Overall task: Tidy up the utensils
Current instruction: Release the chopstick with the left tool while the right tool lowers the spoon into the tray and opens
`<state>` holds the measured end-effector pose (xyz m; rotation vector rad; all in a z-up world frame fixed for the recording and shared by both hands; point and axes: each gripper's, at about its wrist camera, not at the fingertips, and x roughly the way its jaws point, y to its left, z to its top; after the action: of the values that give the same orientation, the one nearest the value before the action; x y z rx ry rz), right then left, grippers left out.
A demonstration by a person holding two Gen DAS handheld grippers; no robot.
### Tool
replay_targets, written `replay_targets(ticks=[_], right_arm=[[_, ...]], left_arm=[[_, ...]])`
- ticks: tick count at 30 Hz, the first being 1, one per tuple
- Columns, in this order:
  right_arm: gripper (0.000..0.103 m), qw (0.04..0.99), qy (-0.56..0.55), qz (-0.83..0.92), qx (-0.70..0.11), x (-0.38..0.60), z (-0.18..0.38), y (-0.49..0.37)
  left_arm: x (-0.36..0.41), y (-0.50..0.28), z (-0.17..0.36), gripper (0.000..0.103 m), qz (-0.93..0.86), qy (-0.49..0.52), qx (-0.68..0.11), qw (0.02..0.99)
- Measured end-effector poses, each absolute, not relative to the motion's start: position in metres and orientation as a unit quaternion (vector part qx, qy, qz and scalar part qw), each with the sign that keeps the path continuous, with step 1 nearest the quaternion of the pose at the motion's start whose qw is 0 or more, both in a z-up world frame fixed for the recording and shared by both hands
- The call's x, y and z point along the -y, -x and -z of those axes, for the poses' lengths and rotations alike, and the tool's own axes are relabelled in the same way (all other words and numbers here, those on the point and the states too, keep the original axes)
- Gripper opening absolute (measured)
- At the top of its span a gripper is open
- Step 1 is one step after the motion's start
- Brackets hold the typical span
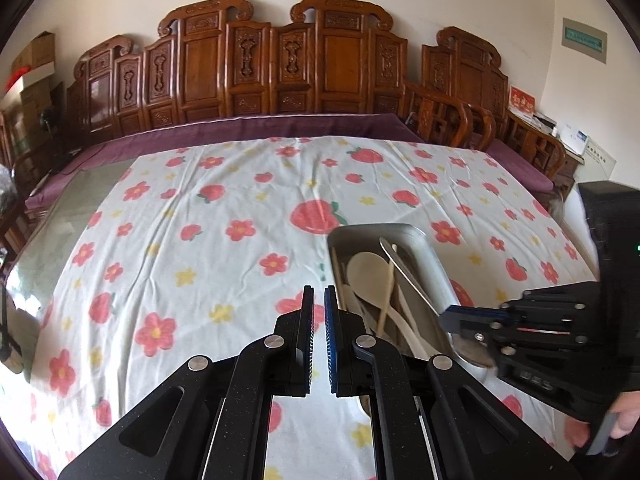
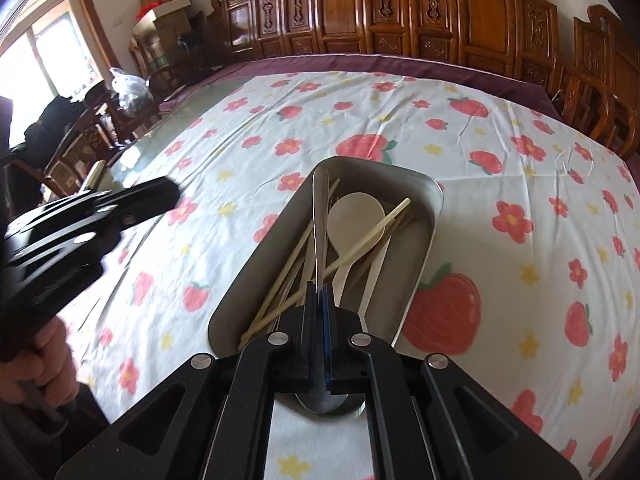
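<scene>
A metal tray [image 2: 424, 240] sits on the floral tablecloth and holds a wooden spoon [image 2: 354, 210], chopsticks [image 2: 376, 230] and other utensils. My right gripper [image 2: 319, 294] is shut on a metal spoon [image 2: 320, 240]; its handle points into the tray and its bowl [image 2: 322, 402] hangs under the gripper. In the left wrist view the tray [image 1: 424, 252] lies just right of my left gripper [image 1: 319, 300], which is nearly shut and empty above the cloth. The right gripper [image 1: 454, 318] shows there over the tray's near end.
The tablecloth [image 1: 200, 220] covers a glass-topped table [image 1: 72, 204] with a purple runner along the far edge. Carved wooden chairs [image 1: 288, 60] line the wall behind. Boxes and bags [image 2: 160, 8] are stacked at the far left.
</scene>
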<state>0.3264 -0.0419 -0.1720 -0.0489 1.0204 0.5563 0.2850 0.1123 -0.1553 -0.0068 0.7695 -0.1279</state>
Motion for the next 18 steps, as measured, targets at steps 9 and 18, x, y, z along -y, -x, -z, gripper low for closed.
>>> replay_targets(ticks=[9, 18], right_arm=[[0.003, 0.846, 0.024, -0.212, -0.489, 0.036, 0.190, -0.357], [0.003, 0.854, 0.015, -0.216, -0.474, 0.043, 0.187, -0.359]], left_arm=[[-0.119, -0.288, 0.156, 0.004, 0.057, 0.008, -0.379, 0.924], [-0.117, -0.287, 0.156, 0.004, 0.061, 0.008, -0.377, 0.924]])
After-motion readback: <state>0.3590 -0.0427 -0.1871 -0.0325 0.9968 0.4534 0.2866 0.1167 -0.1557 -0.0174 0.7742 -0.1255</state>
